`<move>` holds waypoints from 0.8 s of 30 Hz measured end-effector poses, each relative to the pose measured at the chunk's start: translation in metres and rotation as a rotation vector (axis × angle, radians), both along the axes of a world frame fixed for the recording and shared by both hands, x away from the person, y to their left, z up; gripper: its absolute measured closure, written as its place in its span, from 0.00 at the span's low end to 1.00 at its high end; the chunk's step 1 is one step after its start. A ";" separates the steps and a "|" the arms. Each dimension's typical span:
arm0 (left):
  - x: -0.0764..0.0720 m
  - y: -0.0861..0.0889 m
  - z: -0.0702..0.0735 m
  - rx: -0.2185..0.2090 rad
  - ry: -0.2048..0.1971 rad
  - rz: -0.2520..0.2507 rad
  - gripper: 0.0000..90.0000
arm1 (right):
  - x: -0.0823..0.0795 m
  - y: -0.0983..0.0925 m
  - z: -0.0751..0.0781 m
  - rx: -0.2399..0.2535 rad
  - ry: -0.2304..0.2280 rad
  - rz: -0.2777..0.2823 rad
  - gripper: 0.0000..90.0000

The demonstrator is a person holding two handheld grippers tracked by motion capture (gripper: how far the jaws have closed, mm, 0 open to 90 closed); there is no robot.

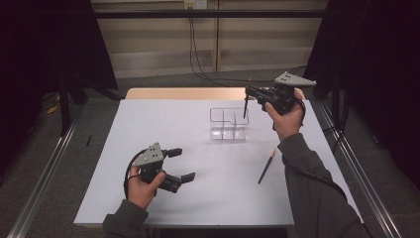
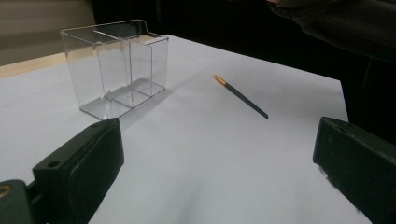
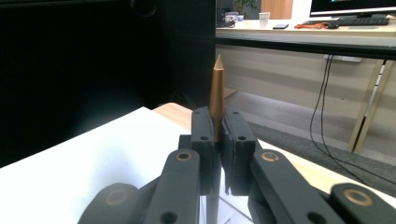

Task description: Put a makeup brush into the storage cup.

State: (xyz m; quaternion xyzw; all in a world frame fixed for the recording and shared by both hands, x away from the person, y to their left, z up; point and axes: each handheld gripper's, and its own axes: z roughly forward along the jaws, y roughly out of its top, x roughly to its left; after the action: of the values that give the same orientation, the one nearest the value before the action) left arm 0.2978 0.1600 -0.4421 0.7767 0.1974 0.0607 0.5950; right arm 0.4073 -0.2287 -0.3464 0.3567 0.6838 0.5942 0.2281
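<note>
Holding a pencil [image 1: 246, 105] upright in my clenched right hand-held gripper [image 1: 249, 91] above the clear organizer [image 1: 228, 124]; left hand-held gripper [image 1: 182, 164] released, second pencil [image 1: 266, 167] on the desk [image 1: 163, 129].

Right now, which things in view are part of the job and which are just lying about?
In the job:
- pencil clamped upright in the right gripper
- clear divided holder beneath it
- second pencil lying on the table, probably next

Just about:
- open left gripper, idle
- wall cables
</note>
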 end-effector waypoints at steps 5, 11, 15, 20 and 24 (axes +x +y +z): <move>0.000 0.000 -0.001 0.002 0.003 -0.001 0.02 | 0.004 0.000 -0.001 -0.010 -0.005 -0.007 0.95; 0.000 0.001 0.000 0.003 0.000 0.000 0.02 | 0.007 -0.002 0.000 -0.014 -0.005 -0.023 0.95; 0.000 0.001 -0.001 0.004 -0.002 -0.003 0.02 | 0.009 -0.001 0.000 -0.011 -0.007 -0.032 0.95; 0.001 0.002 -0.001 0.002 -0.001 -0.001 0.02 | 0.011 0.002 -0.005 -0.018 -0.010 -0.030 0.95; 0.001 0.003 0.000 0.000 -0.001 0.000 0.02 | 0.011 0.003 -0.009 -0.022 0.002 -0.035 0.95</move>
State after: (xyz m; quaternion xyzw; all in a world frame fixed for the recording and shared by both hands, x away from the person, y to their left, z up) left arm 0.2984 0.1627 -0.4420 0.7767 0.1968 0.0612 0.5951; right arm 0.4180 -0.2257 -0.3557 0.3668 0.6841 0.5823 0.2418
